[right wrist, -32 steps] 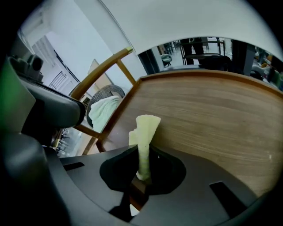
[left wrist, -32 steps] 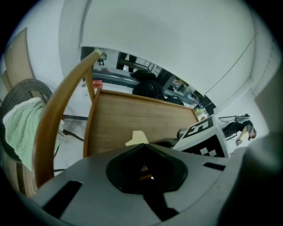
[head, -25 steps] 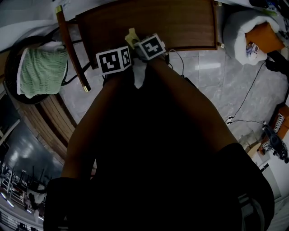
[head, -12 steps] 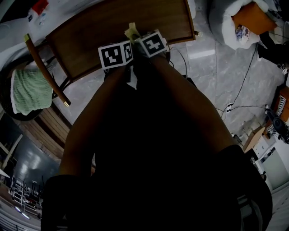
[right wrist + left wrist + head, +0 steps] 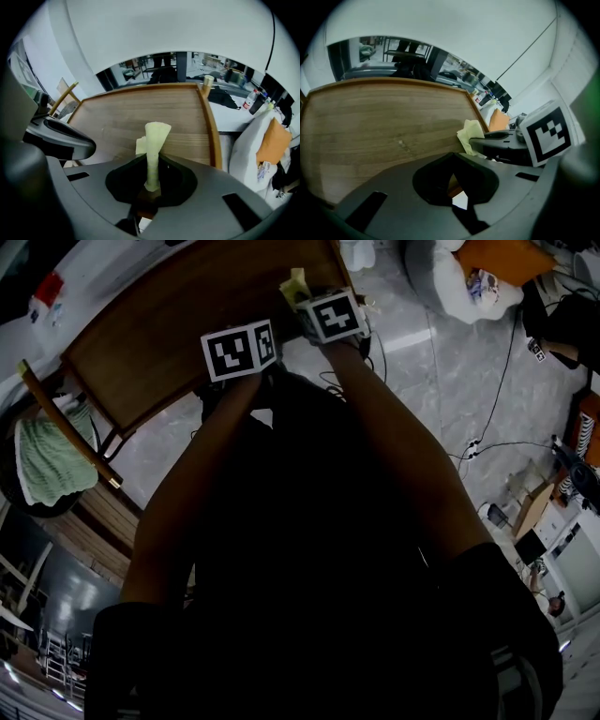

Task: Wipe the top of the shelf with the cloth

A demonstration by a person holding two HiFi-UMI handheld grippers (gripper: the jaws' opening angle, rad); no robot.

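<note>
Wooden shelf top above a pale stone floor. The yellow cloth, clamped upright in the right gripper, now lies nearer the top's right rim than a second ago; we judge the wiping under way. The left gripper, jaws together and empty, rides just beside.

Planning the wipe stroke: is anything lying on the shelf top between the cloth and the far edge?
Nothing visible does. The right hand-held gripper pinches the cloth at the near edge, and the wooden shelf top ahead is bare. The left hand-held gripper, jaws together, sits beside it to the left.
</note>
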